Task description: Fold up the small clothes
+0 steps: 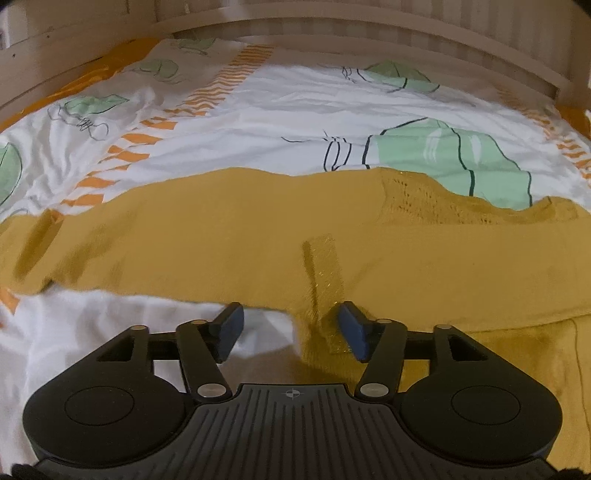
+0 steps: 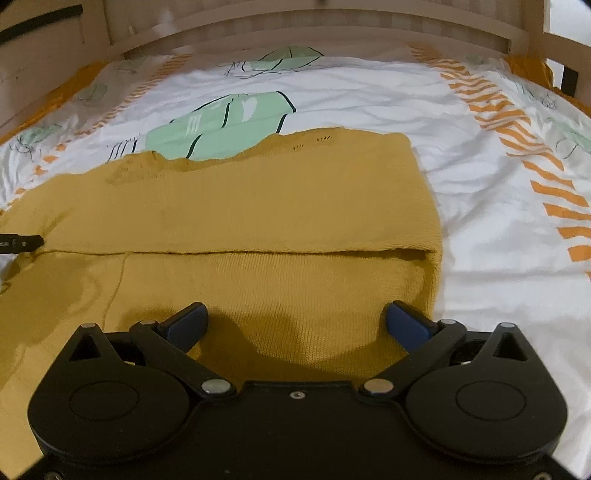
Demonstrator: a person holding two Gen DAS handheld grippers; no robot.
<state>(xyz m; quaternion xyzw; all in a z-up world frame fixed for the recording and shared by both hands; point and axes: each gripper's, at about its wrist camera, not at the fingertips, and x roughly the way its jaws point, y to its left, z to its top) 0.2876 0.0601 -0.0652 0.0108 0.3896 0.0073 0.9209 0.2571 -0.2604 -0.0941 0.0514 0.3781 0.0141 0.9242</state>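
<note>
left wrist: left gripper (image 1: 291, 328) jaws apart at yellow sweater (image 1: 258, 229) edge; right gripper (image 2: 295, 325) jaws wide, empty.

white printed duvet (image 1: 266, 110), green and orange patterns; pale wooden headboard (image 2: 295, 33)

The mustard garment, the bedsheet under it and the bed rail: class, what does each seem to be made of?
Mustard garment: knitted yarn, matte; rib rows and small eyelet holes show.
Bedsheet: thin woven cloth, probably cotton; fine creases, printed pattern.
Bed rail: pale wood by its look, smooth; grain is too blurred to confirm.
</note>
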